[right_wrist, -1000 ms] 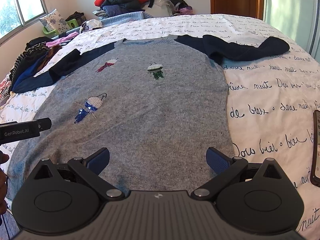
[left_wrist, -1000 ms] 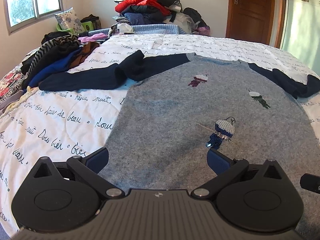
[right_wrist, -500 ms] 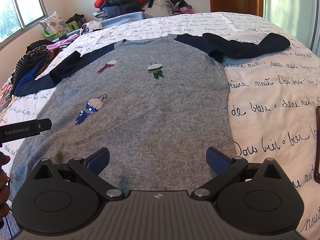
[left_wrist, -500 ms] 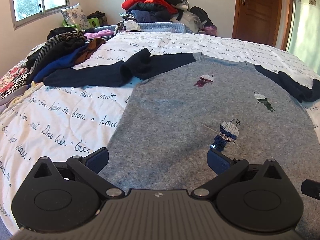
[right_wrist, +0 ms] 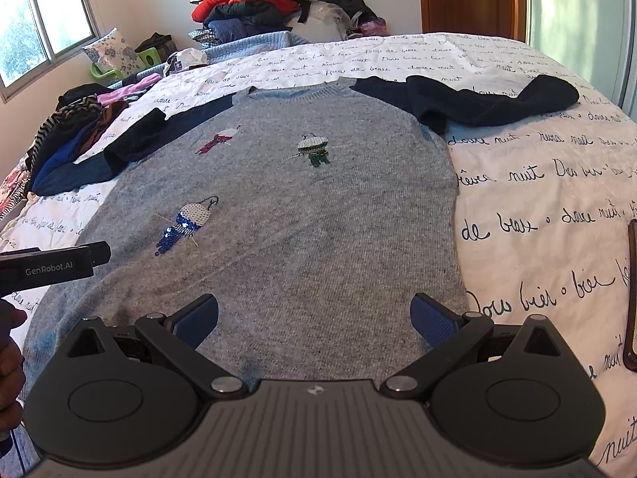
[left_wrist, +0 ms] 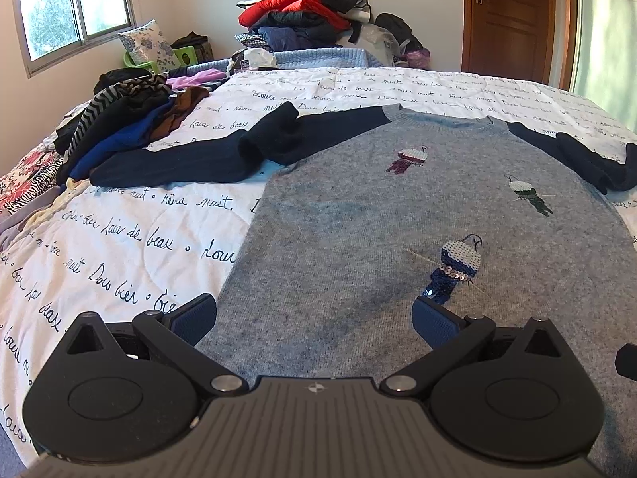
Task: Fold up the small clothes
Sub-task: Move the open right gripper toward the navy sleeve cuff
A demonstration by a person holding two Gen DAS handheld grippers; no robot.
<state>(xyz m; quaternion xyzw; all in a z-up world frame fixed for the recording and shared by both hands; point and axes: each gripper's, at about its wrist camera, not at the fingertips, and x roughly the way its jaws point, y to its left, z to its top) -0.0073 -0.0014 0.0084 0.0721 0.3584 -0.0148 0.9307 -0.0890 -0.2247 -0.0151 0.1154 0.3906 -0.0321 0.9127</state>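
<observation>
Grey knit sweater (left_wrist: 398, 215) lies flat on script-printed bedspread (left_wrist: 119, 239); clothes pile (left_wrist: 119, 127) beside left sleeve. Left gripper (left_wrist: 314, 320) and right gripper (right_wrist: 314, 318): fingers spread wide, empty.

One grey sweater (left_wrist: 358, 239) with three sequin figures (left_wrist: 458, 267), two navy sleeves (left_wrist: 191, 163), one pillow (left_wrist: 147, 46)

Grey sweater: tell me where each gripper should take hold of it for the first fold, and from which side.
Probably a navy sleeve first. The grey sweater lies flat, face up, both sleeves spread sideways. The right gripper, open, could pinch the right sleeve at its raised, bunched cuff from the outer side; the left gripper, also open, the crumpled left sleeve likewise.
</observation>
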